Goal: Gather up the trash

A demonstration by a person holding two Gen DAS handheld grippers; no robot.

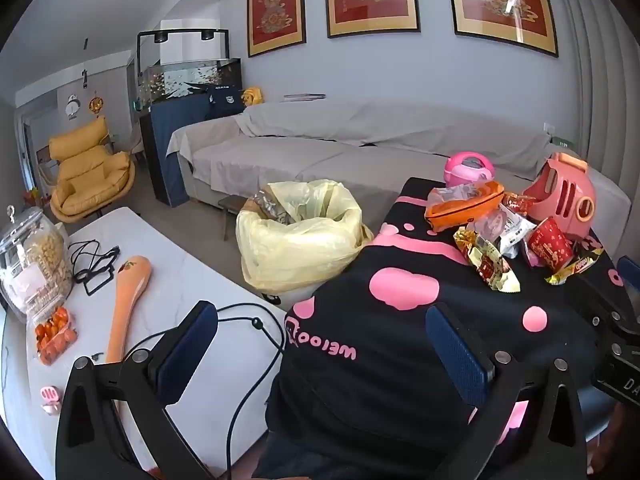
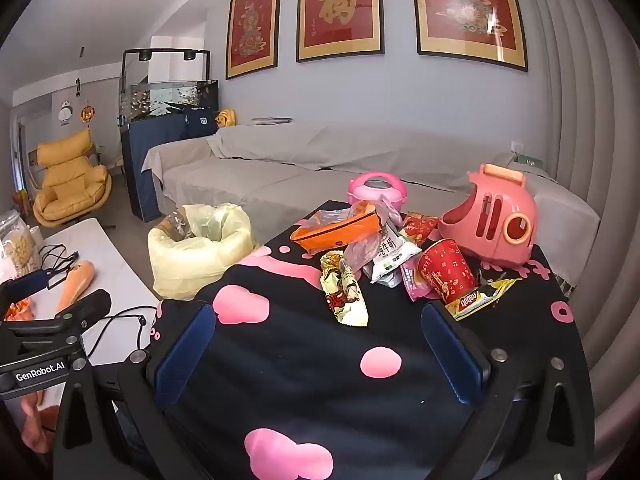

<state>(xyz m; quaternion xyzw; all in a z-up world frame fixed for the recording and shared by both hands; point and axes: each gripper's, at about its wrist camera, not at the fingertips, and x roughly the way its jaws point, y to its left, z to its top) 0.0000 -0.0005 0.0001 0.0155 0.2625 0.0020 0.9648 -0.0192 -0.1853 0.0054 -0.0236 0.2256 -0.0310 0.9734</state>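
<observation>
A pile of trash lies on a black cloth with pink spots (image 2: 304, 352): a gold wrapper (image 2: 346, 294), a red paper cup (image 2: 448, 270), a white packet (image 2: 390, 256), an orange pouch (image 2: 340, 230) and a yellow-brown wrapper (image 2: 484, 300). The same pile shows at the right of the left wrist view, with the gold wrapper (image 1: 490, 266) and the red cup (image 1: 548, 244). A bin lined with a yellow bag (image 1: 298, 236) stands left of the cloth, also in the right wrist view (image 2: 198, 248). My left gripper (image 1: 322, 344) is open and empty. My right gripper (image 2: 318, 346) is open and empty, short of the pile.
A pink toy house (image 2: 494, 220) and a pink pot (image 2: 376, 186) stand behind the trash. The white table (image 1: 176, 256) at left holds a jar (image 1: 34, 256), an orange scoop (image 1: 128, 304), tomatoes (image 1: 54, 334) and cables (image 1: 94, 260). A grey sofa (image 1: 320, 144) is behind.
</observation>
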